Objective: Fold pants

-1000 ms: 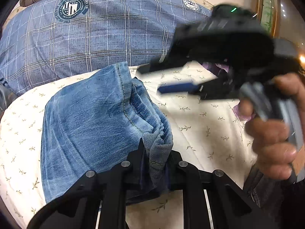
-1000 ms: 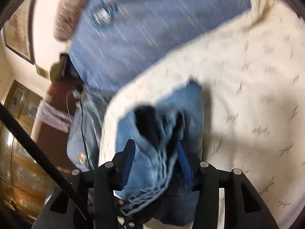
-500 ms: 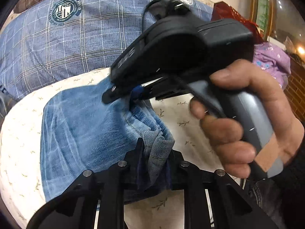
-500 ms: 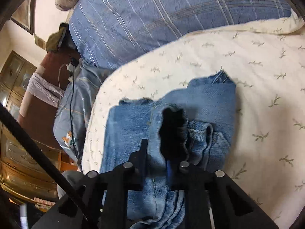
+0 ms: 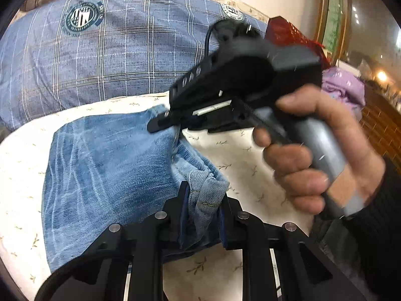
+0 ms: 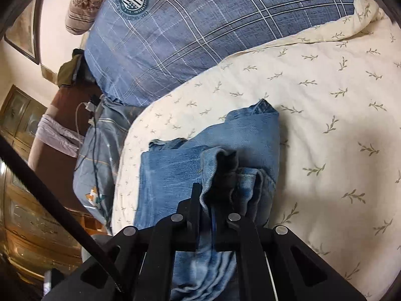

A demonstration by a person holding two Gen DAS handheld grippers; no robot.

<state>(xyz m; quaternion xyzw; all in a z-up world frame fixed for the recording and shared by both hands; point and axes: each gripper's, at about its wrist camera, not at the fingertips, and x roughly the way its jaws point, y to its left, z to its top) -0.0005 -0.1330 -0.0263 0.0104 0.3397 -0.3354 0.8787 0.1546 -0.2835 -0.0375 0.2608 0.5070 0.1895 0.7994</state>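
Folded blue jeans lie on a cream leaf-print bed cover. My left gripper is shut on a bunched corner of the jeans at their near right edge. My right gripper is shut on a thick fold of the same jeans and presses it low over the folded stack. In the left wrist view the right gripper's body, held by a hand, reaches in from the right with its fingers at the far right edge of the jeans.
A large blue plaid pillow lies behind the jeans, also in the right wrist view. A striped bolster sits beyond it. The bed's left edge drops to a wooden cabinet and cables.
My right gripper closed on the jeans fold and carried it down and leftward over the stack, flattening it. My left gripper kept its grip and stayed nearly still.
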